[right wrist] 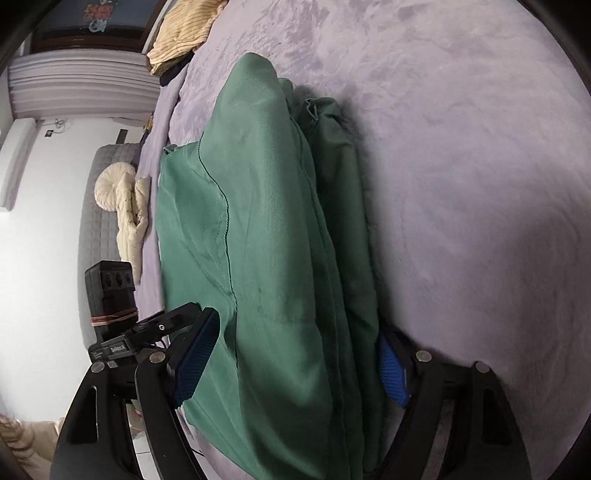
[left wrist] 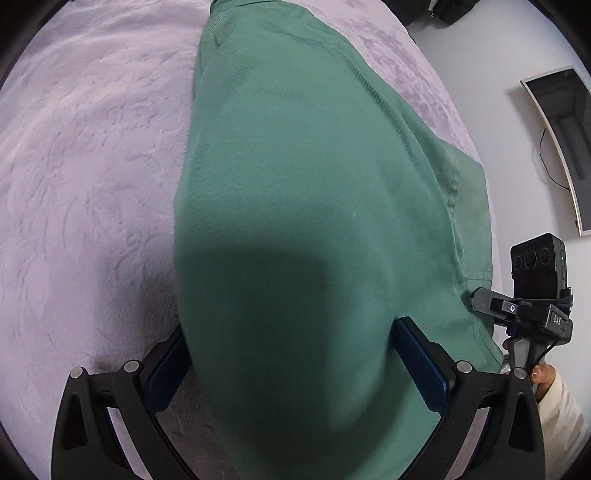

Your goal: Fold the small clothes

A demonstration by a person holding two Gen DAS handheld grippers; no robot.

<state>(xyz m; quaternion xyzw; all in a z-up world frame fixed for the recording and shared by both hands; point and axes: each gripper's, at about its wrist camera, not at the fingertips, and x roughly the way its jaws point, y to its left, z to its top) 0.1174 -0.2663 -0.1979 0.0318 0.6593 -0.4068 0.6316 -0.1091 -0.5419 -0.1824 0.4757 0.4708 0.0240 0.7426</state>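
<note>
A green garment (left wrist: 306, 192) lies folded lengthwise on the lilac blanket (left wrist: 85, 166), running away from both cameras. My left gripper (left wrist: 291, 332) stands over its near end, blue pads (left wrist: 421, 362) wide apart with the cloth bulging between them and hiding part of the left pad. In the right wrist view the same garment (right wrist: 258, 229) shows stacked layers. My right gripper (right wrist: 297, 325) straddles its near end with jaws wide. Its left pad (right wrist: 195, 358) stands beside the cloth edge, and the other one is half buried under the fold. Neither pair visibly pinches the cloth.
Cream striped clothes (right wrist: 184, 29) lie at the blanket's far edge. A cream garment (right wrist: 125, 206) rests on a grey quilted mattress (right wrist: 92, 236) beside the bed. A framed dark panel (left wrist: 565, 147) lies on the white floor. A hand (left wrist: 546, 380) holds the right gripper's handle.
</note>
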